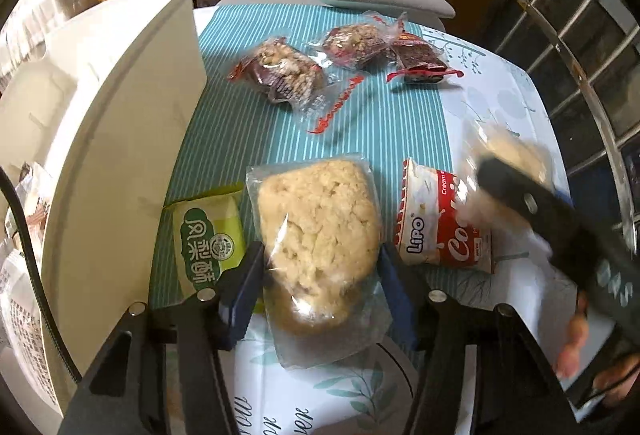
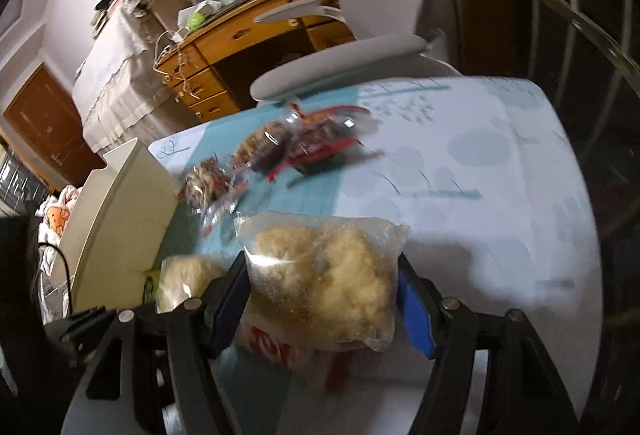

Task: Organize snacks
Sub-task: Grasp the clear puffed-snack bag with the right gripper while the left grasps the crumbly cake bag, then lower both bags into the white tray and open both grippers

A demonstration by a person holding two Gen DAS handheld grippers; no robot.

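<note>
Between our left claw's [image 1: 320, 275] pads lies a clear-wrapped pale rice cake [image 1: 318, 231], flat on the cloth. Just left of it sits a green pineapple-cake packet [image 1: 208, 239]; just right, a red Lipo cookie pack [image 1: 436, 223]. Three nut bars [image 1: 280, 73] lie well ahead. Our right claw [image 2: 324, 299] grips a second rice cake [image 2: 324, 275].

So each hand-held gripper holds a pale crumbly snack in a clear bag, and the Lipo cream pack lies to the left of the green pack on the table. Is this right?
Not quite. The left wrist view shows the Lipo cream pack to the right of the green pack, with the left hand-held gripper and its pale snack bag between them. The right hand-held gripper does hold a similar bag.
</note>
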